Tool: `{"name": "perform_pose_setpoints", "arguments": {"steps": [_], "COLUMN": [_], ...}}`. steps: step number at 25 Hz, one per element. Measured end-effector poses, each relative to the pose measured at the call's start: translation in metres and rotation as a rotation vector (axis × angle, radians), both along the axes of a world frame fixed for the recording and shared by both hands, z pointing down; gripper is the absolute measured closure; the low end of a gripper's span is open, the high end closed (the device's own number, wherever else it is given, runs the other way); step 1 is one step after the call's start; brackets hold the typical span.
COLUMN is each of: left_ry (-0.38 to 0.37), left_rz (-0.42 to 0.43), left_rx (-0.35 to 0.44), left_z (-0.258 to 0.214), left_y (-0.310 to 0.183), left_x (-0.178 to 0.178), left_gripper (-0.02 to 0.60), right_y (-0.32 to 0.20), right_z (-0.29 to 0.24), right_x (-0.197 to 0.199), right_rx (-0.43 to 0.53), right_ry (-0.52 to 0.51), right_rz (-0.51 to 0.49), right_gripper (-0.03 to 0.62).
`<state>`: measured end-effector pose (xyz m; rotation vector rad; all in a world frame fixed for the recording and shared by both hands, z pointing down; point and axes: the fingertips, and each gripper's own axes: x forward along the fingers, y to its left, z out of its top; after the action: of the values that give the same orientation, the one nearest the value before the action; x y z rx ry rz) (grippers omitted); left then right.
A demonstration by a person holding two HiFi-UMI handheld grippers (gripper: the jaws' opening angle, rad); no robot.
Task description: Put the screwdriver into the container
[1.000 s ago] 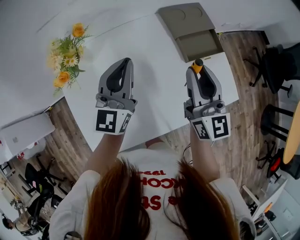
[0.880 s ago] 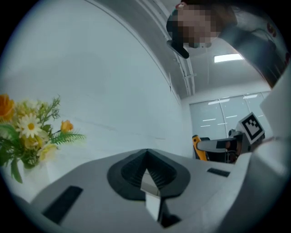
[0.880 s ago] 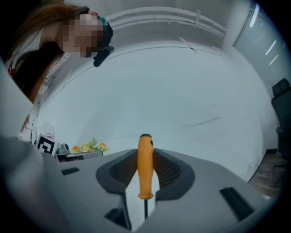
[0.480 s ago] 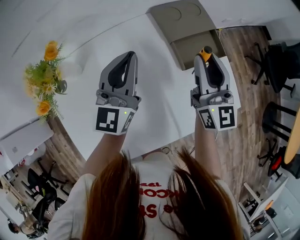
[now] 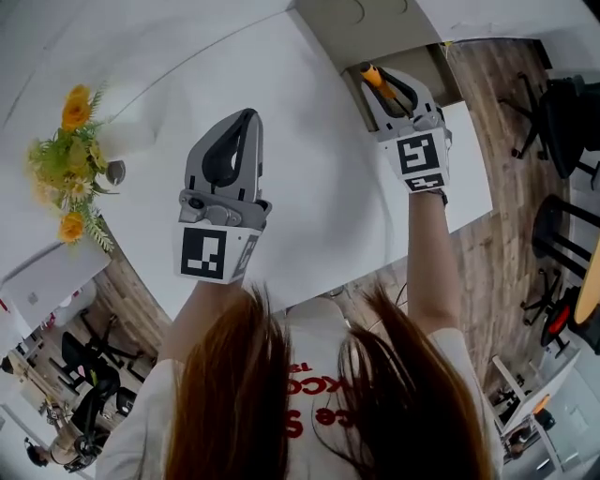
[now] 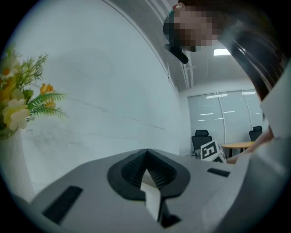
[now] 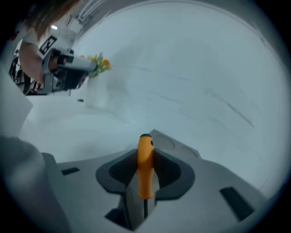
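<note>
The right gripper (image 5: 381,84) has carried the screwdriver (image 5: 372,74) forward, now above the container (image 5: 352,17)

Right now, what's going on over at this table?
A person holds a gripper in each hand above a white table. The right gripper is closed on an orange-handled screwdriver and holds it over the tan container at the table's far side; the screwdriver is not yet inside. The left gripper is shut and empty, hovering above the table.

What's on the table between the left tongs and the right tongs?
Nothing. The head view shows only bare white table between the left tongs and the right tongs.
</note>
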<state>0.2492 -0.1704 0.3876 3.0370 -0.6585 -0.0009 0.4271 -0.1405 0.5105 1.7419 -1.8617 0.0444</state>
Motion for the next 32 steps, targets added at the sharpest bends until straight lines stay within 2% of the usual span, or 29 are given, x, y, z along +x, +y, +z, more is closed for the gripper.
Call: {"name": "perform_pose_setpoints", "arguments": {"steps": [2,5,9,12,14,17,19,20,22,25,29,32], "left_ry": [-0.005,-0.011,-0.014,-0.012,-0.011,-0.008,-0.001,0.004,0.015,0.031,0.062,0.090], "left_rz": [-0.005,-0.012,-0.031,-0.040,-0.044,-0.046,-0.047,-0.047,-0.045,-0.042,-0.047,-0.062], "left_rx": [-0.007,-0.011,-0.017,-0.015,-0.016,-0.014,-0.008,-0.005,0.004,0.018,0.042,0.062], "left_z": [0.001,0.004,0.006,0.005,0.004,0.002,0.000,-0.002,-0.007,-0.016,-0.040,-0.060], "left_y": [0.001,0.002,-0.002,-0.006,-0.008,-0.010,-0.010,-0.011,-0.011,-0.010,-0.012,-0.014], "left_x": [-0.006,-0.014,-0.020,-0.023,-0.025,-0.028,-0.028,-0.026,-0.022,-0.016,-0.018,-0.026], "left_gripper": [0.581,0.581,0.581,0.581,0.581,0.581,0.581,0.581,0.581,0.581,0.581,0.581], "right_y": [0.000,-0.003,-0.008,-0.009,-0.009,-0.010,-0.007,-0.003,0.008,0.028,0.041,0.044], "right_z": [0.022,0.043,0.070,0.078,0.069,0.036,0.004,-0.013,-0.044,-0.083,-0.130,-0.157], "right_x": [0.004,0.005,0.007,0.013,0.017,0.018,0.018,0.017,0.014,0.007,-0.014,-0.032], "right_rx": [-0.119,-0.241,-0.400,-0.430,-0.379,-0.215,-0.069,0.000,0.130,0.287,0.424,0.472], "right_ry": [0.072,0.109,0.073,0.002,-0.042,-0.109,-0.161,-0.201,-0.289,-0.356,-0.417,-0.431], "right_rz": [-0.038,-0.092,-0.103,-0.072,-0.036,0.032,0.074,0.092,0.132,0.200,0.227,0.209], "right_gripper": [0.484,0.482,0.473,0.457,0.450,0.458,0.560,0.588,0.589,0.591,0.591,0.591]}}
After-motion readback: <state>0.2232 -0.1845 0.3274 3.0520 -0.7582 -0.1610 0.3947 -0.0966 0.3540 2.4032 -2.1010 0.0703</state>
